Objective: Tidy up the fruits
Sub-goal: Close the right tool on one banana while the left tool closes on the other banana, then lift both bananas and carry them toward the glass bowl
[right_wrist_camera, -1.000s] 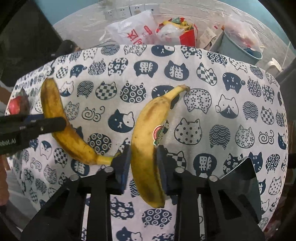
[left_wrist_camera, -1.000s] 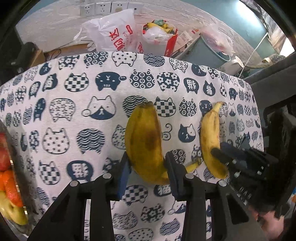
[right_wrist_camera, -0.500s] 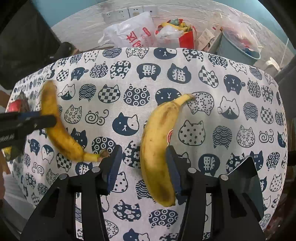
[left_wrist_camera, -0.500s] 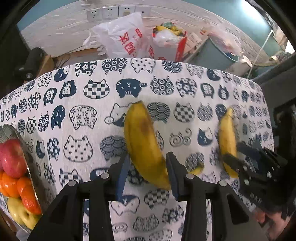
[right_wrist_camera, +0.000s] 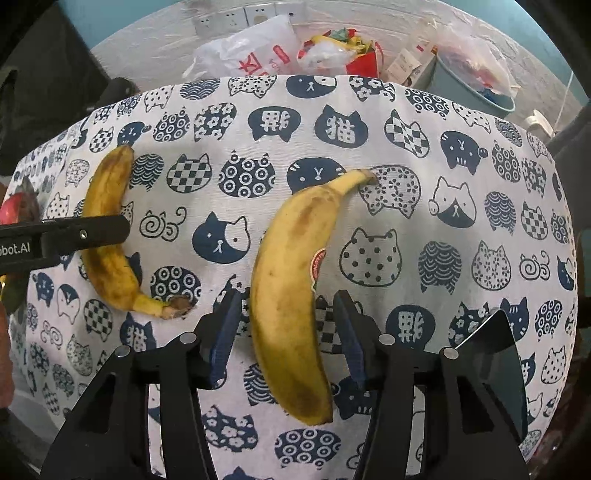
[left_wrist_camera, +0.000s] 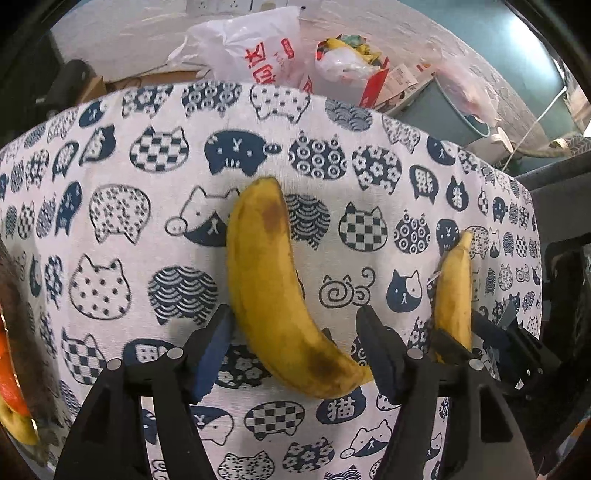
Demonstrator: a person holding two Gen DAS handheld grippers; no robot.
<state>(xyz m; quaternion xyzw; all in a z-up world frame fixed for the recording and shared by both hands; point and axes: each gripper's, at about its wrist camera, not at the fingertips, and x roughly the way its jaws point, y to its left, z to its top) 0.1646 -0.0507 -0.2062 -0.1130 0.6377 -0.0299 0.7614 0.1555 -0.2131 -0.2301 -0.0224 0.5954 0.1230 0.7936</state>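
table (left_wrist_camera: 110, 155): covered with white cloth with dark blue cat print | wall (right_wrist_camera: 147, 44): pale, rough, with white sockets (right_wrist_camera: 236, 16) | behind table: white plastic bag (left_wrist_camera: 255, 51), red box (left_wrist_camera: 373, 81), grey-blue bin (right_wrist_camera: 469, 92) | light: bright patch upper right

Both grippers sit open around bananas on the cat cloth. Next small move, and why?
Probably back both grippers straight off. The left gripper has its jaws spread clear of its banana, and the right gripper likewise around the stickered banana. Both fruits lie flat on the tablecloth, apparently released, so retreating along the fingers should avoid nudging them.
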